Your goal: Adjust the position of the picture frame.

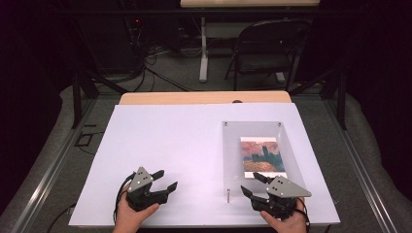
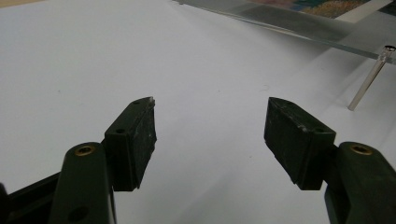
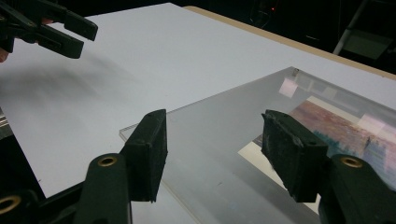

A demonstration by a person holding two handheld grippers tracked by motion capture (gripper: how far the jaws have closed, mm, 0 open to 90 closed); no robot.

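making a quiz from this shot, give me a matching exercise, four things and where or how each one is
Things:
1. left claw
2. right claw
3. picture print
4. metal post

Places or states:
A. lying under the clear plate
B. open over bare white board, left of the plate
C. standing upright at the plate's near left corner
D. open at the plate's near edge

Pairs: 1-B, 2-D, 3-A, 4-C
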